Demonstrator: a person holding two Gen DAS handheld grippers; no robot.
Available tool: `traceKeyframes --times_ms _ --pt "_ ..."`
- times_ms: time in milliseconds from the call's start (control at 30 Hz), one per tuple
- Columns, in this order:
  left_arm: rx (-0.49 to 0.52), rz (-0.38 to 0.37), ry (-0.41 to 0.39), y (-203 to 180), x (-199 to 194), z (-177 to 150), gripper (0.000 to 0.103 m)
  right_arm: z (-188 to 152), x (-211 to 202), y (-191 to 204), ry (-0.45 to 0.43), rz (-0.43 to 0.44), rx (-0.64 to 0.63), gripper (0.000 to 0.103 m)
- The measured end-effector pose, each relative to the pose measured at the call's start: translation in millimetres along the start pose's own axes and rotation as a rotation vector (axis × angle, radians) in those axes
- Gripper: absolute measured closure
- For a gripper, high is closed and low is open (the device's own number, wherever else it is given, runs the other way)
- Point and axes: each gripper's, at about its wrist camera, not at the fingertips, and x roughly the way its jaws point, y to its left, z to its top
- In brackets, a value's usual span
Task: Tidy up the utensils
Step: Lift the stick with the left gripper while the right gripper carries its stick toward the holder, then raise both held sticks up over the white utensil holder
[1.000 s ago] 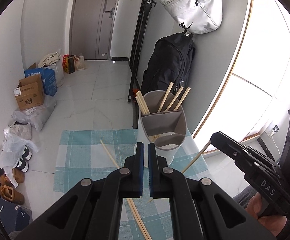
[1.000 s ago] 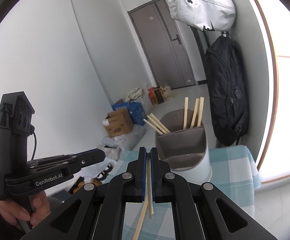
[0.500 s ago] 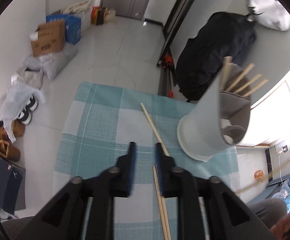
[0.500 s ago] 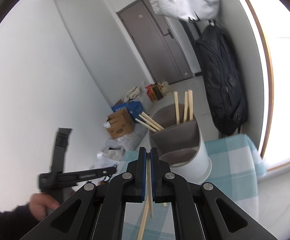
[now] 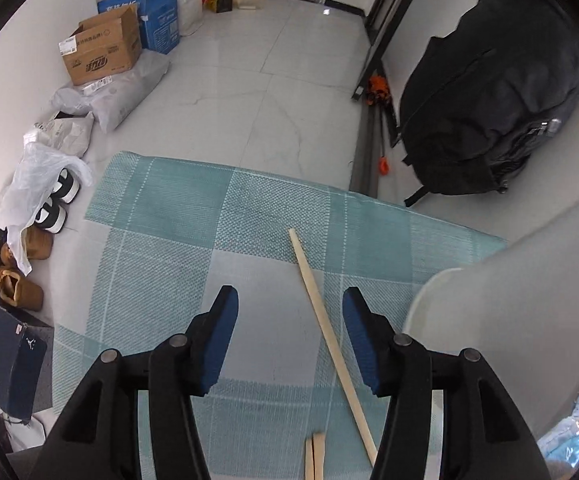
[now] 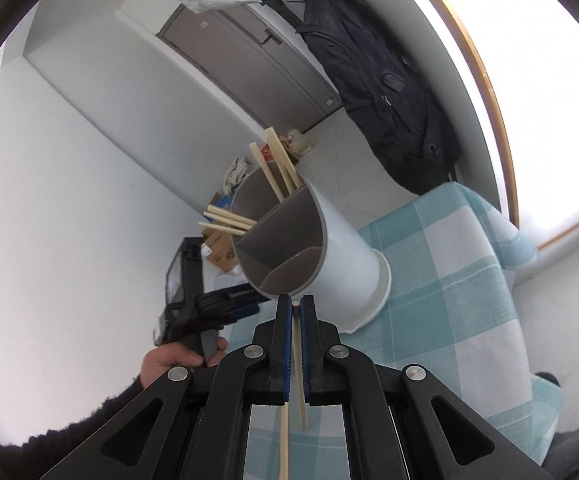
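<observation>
Between our right gripper's (image 6: pixel 296 312) closed fingers we pinch a chopstick (image 6: pixel 298 364), its tip just short of the divided holder's (image 6: pixel 313 256) rim, seemingly aimed at a compartment. Our left gripper (image 5: pixel 289 320) hangs spread over the checked cloth (image 5: pixel 161 208), a loose chopstick (image 5: pixel 329 340) lying between its fingers, nearer the right one, presumably our next pick.
</observation>
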Motion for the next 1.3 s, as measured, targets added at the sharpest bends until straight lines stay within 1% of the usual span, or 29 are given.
traceKeyframes --times_ms 67,100,133,167,233,267,300,333,367,433,467,533,633,800,833,933,1000,1133,1233,1300 --pt "-0.004 0.003 0.015 -1 5 0 0.054 0 1 0 0.003 0.006 -0.003 0.100" --pt "0.001 0.017 0.025 -3 8 0 0.055 0 2 1 0.006 0.011 -0.003 0.100" --pt "0.019 0.039 0.011 -4 8 -2 0.054 0 3 1 0.009 0.014 -0.005 0.100" --pt "0.034 0.045 -0.003 -8 6 -2 0.054 -1 3 2 0.012 0.016 -0.007 0.100" --pt "0.059 0.061 -0.003 -9 8 -3 0.056 -1 4 2 0.015 0.022 -0.007 0.100" --pt "0.063 0.075 -0.014 -9 7 -4 0.059 -1 5 2 0.017 0.024 -0.006 0.100" --pt "0.071 0.098 -0.019 -9 7 -5 0.070 -2 5 2 0.018 0.024 -0.006 0.100" --pt "0.082 0.129 -0.022 -8 6 -7 0.077 -2 5 2 0.017 0.024 -0.008 0.100" --pt "0.094 0.136 -0.026 -6 4 -8 0.080 -2 5 3 0.015 0.022 -0.011 0.100" --pt "0.100 0.127 -0.032 1 2 -9 0.091 -2 5 2 0.015 0.020 -0.012 0.100" --pt "0.103 0.118 -0.030 4 0 -10 0.092 -2 6 1 0.017 0.020 -0.011 0.100" --pt "0.097 0.101 -0.022 13 -4 -11 0.101 -3 6 1 0.019 0.015 -0.012 0.100" --pt "0.085 0.092 -0.022 20 -5 -11 0.102 -3 7 3 0.024 0.012 -0.015 0.100" --pt "-0.015 0.004 -0.064 35 -9 -7 0.102 -6 9 8 0.025 0.001 -0.038 0.100" --pt "-0.047 -0.037 -0.085 41 -14 -7 0.102 -7 10 9 0.026 -0.001 -0.042 0.100" --pt "-0.089 -0.098 -0.134 44 -24 -5 0.102 -10 12 11 0.031 -0.005 -0.053 0.100" --pt "-0.091 -0.129 -0.167 41 -34 -6 0.102 -11 13 13 0.032 -0.007 -0.062 0.100" --pt "-0.060 -0.185 -0.267 32 -67 -15 0.102 -12 14 18 0.028 -0.005 -0.092 0.100" --pt "-0.048 -0.231 -0.320 30 -88 -21 0.102 -13 15 24 0.020 -0.007 -0.125 0.100" --pt "-0.020 -0.244 -0.362 24 -104 -27 0.102 -14 13 31 0.006 -0.015 -0.154 0.100"
